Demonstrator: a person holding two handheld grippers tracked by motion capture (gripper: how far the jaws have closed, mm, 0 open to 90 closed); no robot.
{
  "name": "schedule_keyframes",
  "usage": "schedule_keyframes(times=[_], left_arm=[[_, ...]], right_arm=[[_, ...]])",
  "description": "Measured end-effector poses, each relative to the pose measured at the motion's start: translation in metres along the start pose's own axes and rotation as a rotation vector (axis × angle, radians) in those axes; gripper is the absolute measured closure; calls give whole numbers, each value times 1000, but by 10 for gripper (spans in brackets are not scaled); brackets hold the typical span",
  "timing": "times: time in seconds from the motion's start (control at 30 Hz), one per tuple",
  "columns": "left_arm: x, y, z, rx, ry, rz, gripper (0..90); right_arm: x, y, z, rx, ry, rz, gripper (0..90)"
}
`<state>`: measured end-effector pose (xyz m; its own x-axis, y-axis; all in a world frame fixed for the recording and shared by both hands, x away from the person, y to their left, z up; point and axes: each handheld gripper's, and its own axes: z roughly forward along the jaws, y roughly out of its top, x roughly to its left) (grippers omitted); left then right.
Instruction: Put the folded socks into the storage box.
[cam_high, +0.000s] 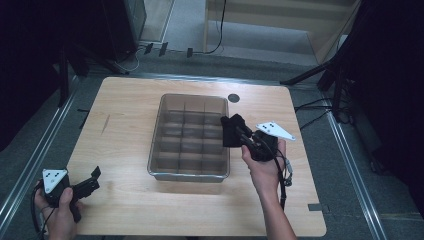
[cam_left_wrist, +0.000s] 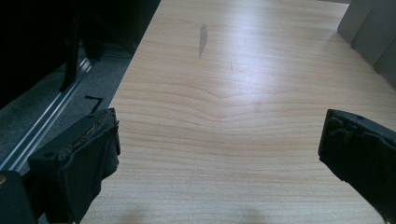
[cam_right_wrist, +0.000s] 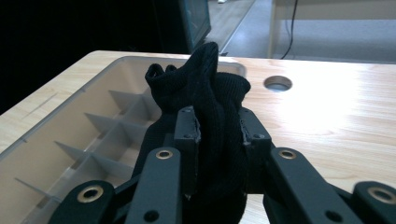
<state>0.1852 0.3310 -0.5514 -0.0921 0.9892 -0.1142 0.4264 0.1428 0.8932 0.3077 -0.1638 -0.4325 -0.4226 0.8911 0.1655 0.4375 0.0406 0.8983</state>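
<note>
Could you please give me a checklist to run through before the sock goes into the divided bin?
1. Right gripper clamped on sock: ok.
2. Sock at the bin's right rim: ok.
3. Compartments free of items: ok, as far as visible.
4. Left gripper open, away from bin: ok.
5. Sock fully gathered, no loose end: cannot tell.
6. Table around bin unobstructed: ok.

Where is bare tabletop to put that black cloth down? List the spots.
Left strip of the table, between its left edge and the tray: bare. Front strip between tray and near edge: bare. Right of the tray, the right tool holding the cloth crowds it; the hole sits behind.
</note>
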Motion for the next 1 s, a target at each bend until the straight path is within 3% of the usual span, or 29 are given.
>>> schedule_keyframes(times=[0.23, 0.4, 0.67, 0.73, 0.83, 0.9, 1.0], left_arm=[[0, 0, 0, 0, 0, 0, 0], [0, 0, 0, 0, 0, 0, 0], [0, 0, 0, 2, -3, -1, 0], [0, 0, 0, 2, -4, -2, 0], [0, 0, 0, 2, -4, -1, 0], [0, 0, 0, 2, -2, 0, 0], [0, 0, 0, 3, -1, 1, 0]], right_arm=[[15, -8, 17, 28, 26, -27, 736], [24, -17, 33, 47, 47, -71, 735], [30, -34, 50, 96, 22, -135, 730], [31, -38, 52, 106, 19, -150, 697], [34, -40, 49, 107, 49, -183, 476], [34, -39, 47, 99, 64, -184, 461], [33, -34, 41, 74, 73, -172, 511]])
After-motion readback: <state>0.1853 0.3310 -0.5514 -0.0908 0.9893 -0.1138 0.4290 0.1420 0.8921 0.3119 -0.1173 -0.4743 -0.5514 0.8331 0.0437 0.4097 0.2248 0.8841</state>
